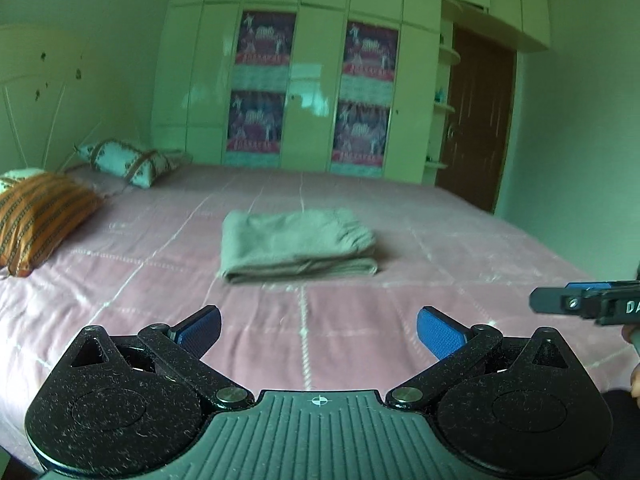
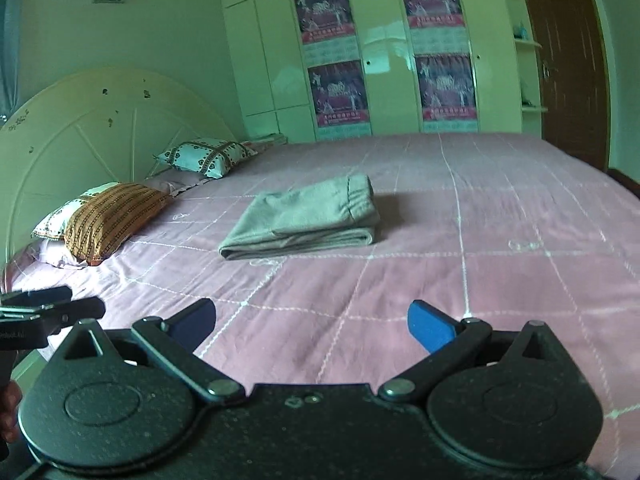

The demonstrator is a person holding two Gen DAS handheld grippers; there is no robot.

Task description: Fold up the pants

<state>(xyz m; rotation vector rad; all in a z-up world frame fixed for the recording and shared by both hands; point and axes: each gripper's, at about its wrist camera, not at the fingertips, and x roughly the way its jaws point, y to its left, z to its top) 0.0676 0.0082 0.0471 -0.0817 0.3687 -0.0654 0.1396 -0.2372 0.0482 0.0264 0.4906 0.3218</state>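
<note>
The pants [image 1: 298,244] are lying folded on the bed [image 1: 460,240]; the left gripper [image 1: 319,330] and right gripper [image 2: 311,322] are hovering near, fingers spread, empty, apparently finished.

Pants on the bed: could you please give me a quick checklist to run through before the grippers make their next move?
1. Pants folded into a compact stack: ok.
2. Stack lying flat on the bed, away from the pillows: ok.
3. Left gripper open and empty: ok.
4. Right gripper open and empty: ok.
5. Both grippers clear of the pants: ok.
6. Folded edges aligned on the far side: cannot tell.
</note>
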